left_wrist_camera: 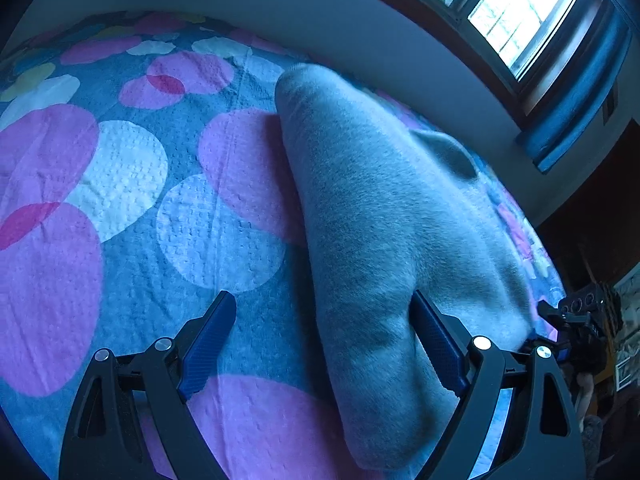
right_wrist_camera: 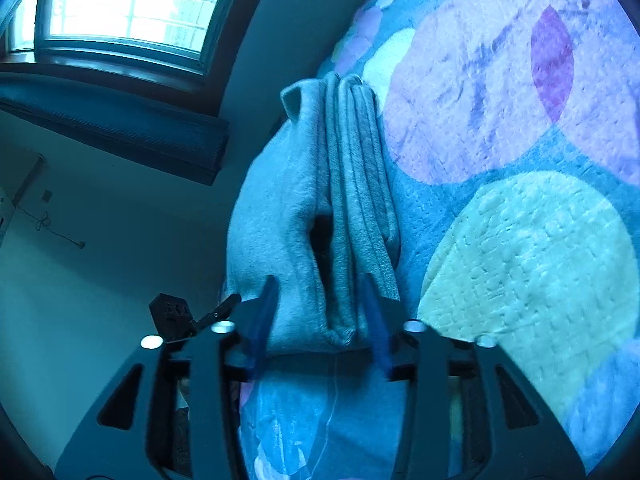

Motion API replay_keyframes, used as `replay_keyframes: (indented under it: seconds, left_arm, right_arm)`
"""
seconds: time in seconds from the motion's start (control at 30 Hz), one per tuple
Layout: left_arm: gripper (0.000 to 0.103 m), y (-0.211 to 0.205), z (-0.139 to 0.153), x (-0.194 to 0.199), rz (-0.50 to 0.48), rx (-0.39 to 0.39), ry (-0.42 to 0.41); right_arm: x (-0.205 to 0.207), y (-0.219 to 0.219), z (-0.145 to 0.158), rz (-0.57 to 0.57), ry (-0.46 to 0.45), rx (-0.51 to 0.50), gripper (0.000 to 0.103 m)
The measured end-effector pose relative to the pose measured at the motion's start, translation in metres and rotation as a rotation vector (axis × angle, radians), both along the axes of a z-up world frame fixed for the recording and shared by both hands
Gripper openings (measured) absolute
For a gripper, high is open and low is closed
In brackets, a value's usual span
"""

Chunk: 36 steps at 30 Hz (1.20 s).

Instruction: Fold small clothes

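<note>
A grey fleece garment (left_wrist_camera: pixel 384 220) lies folded in a thick stack on the bed. In the left wrist view my left gripper (left_wrist_camera: pixel 320 304) is open, its jaws wide apart over the near edge of the garment, the right finger (left_wrist_camera: pixel 436 340) touching the cloth. In the right wrist view the garment (right_wrist_camera: pixel 344 200) shows as several stacked layers seen edge on. My right gripper (right_wrist_camera: pixel 320 288) is open, with the folded end of the stack between its blue fingers (right_wrist_camera: pixel 264 312). The right gripper also shows at the garment's far side in the left wrist view (left_wrist_camera: pixel 576 320).
The bedspread (left_wrist_camera: pixel 140 200) is blue with large pink, white and yellow circles. It also shows in the right wrist view (right_wrist_camera: pixel 520 240). A wall and a bright window (left_wrist_camera: pixel 512 12) run along the bed's far side, with a dark blind (right_wrist_camera: pixel 120 128) under the window.
</note>
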State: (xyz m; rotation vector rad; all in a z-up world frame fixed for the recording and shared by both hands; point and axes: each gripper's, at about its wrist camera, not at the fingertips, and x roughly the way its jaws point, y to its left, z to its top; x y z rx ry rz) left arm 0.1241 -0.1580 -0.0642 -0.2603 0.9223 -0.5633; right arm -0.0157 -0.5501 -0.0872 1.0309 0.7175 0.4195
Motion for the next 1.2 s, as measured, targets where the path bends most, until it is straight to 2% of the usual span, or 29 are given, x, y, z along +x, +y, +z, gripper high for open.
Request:
replay_keyframes:
  seconds: [0.07,0.17,0.33,0.43,0.63,0.8,0.97,1.1,1.2]
  left_arm:
    - [0.087,0.004,0.007,-0.004,0.010,-0.005,-0.017]
    - [0.087,0.014,0.013,0.000,0.012,-0.023,-0.018]
    - [0.087,0.017,0.010,0.024,-0.001,-0.074,0.049]
    - [0.087,0.009,0.005,0.040,-0.025,-0.072,0.070]
    - [0.087,0.000,0.003,0.061,-0.059,-0.131,0.100]
    - [0.087,-0.003,0.002,0.069,-0.093,-0.146,0.106]
    - [0.087,-0.006,-0.005,0.082,-0.113,-0.216,0.155]
    - [0.088,-0.009,-0.018,0.096,-0.122,-0.313,0.245]
    - [0.088,-0.014,-0.019,0.098,-0.143,-0.323,0.244]
  right_arm:
    - [-0.007,-0.005,0.008,-0.032,-0.004,-0.038,0.073]
    - [-0.008,-0.011,0.016,-0.045,0.013,-0.106,0.077]
    - [0.014,-0.011,0.025,-0.014,0.050,-0.167,0.079]
    - [0.035,-0.010,0.028,0.014,0.075,-0.203,0.079]
    - [0.080,-0.009,0.026,0.061,0.101,-0.209,0.080]
    - [0.112,-0.005,0.014,0.101,0.150,-0.207,0.081]
    - [0.136,0.003,0.010,0.144,0.123,-0.204,0.094]
    - [0.154,0.008,0.009,0.165,0.118,-0.215,0.097]
    - [0.167,0.016,0.012,0.183,0.140,-0.253,0.101]
